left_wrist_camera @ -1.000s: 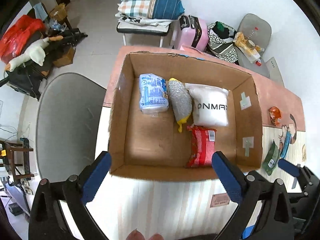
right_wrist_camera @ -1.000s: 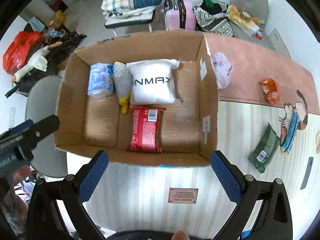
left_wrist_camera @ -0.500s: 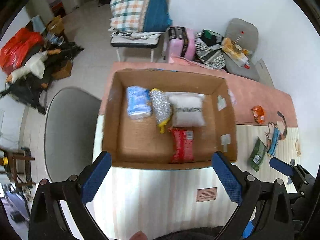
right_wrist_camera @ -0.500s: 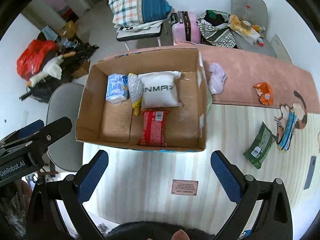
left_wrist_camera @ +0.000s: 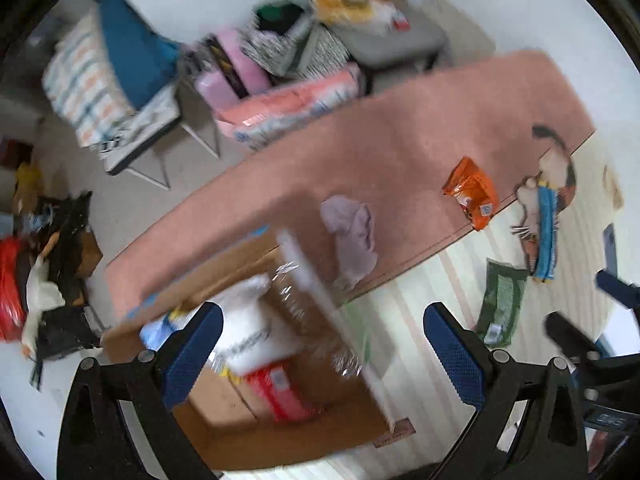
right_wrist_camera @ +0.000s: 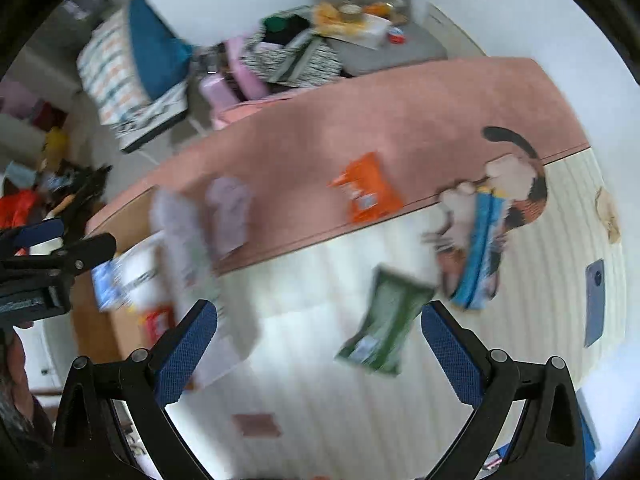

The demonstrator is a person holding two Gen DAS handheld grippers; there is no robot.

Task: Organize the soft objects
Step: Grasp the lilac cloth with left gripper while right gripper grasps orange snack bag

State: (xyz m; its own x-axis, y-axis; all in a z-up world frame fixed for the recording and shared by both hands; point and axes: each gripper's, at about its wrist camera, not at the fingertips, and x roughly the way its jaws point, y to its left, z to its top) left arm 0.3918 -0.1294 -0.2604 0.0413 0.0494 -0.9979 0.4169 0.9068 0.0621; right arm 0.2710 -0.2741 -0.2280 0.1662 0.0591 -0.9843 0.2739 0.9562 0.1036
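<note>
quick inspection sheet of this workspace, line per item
surface: table, pink mat at the back, pale striped area in front
job's things: cardboard box holds white, red and blue packs; lilac cloth, orange packet, green packet, blue pouch lie loose outside
clutter: phone at the table's right edge
grippers: left tool and right tool open, empty
cables: nothing seen
surroundings: chairs, pink suitcase, floor piles; frames blurred

Green packet, orange packet, lilac cloth flat outside cardboard box
</note>
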